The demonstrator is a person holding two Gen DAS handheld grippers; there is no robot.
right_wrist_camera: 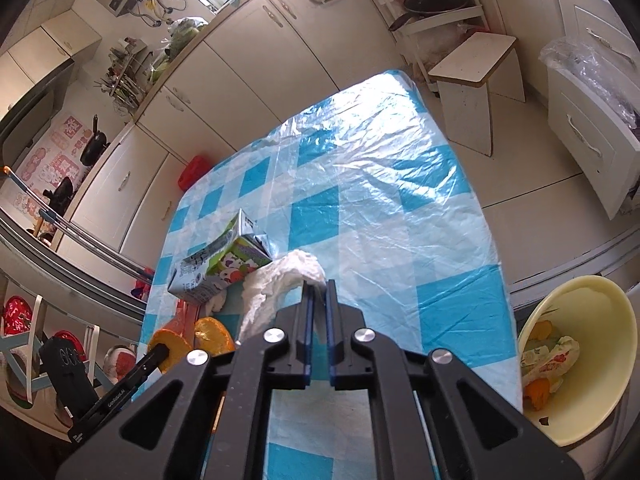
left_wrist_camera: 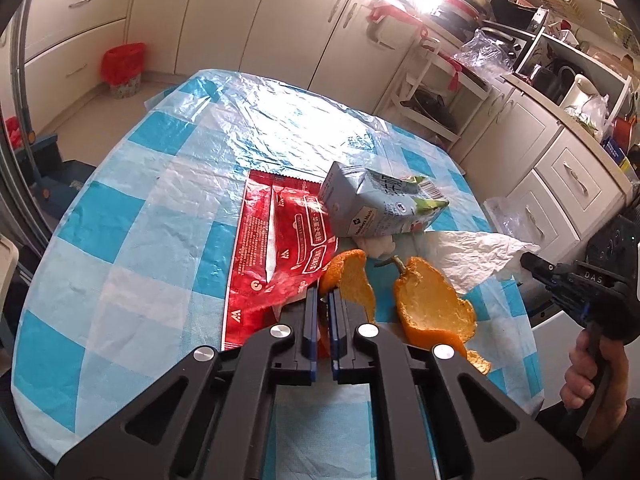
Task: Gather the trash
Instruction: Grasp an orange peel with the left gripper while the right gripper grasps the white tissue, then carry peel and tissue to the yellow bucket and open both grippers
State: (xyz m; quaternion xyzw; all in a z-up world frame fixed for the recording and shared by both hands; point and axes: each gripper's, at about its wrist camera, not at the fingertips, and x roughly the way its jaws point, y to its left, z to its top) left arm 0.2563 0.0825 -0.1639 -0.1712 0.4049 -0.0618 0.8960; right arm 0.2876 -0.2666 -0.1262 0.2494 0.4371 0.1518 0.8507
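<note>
Your left gripper (left_wrist_camera: 324,300) has its fingers nearly together on the near end of one strip of orange peel (left_wrist_camera: 352,280), which sticks out between the pads, pointing away from you. Whether the red wrapper (left_wrist_camera: 276,248), whose near edge lies just left of those fingers, is also caught, you cannot tell from here. A second, larger peel (left_wrist_camera: 432,304) lies just to the right of that gripper on the checked tablecloth (left_wrist_camera: 132,216), its long side also running near to far. Beyond both, the juice carton (left_wrist_camera: 380,204) lies on its side across the far edge of the wrapper.

Your right gripper (right_wrist_camera: 318,292) has its fingers pinched on the white tissue (right_wrist_camera: 280,280). The tissue bunches up at the fingertips and trails off to the left and toward you, ending near the carton (right_wrist_camera: 220,260) and the peels (right_wrist_camera: 212,332).

The relation that matters is where the bin (right_wrist_camera: 592,360) sits: it is off the near right corner of the table, lower than the tabletop, with scraps already inside. Your right gripper is much the nearer one, so I judge the tissue should go first, swung right and back toward you over the table edge. Your left gripper's peel has farther to go, across the right gripper's path, so you'd likely do well to let the right side clear out before crossing.
</note>
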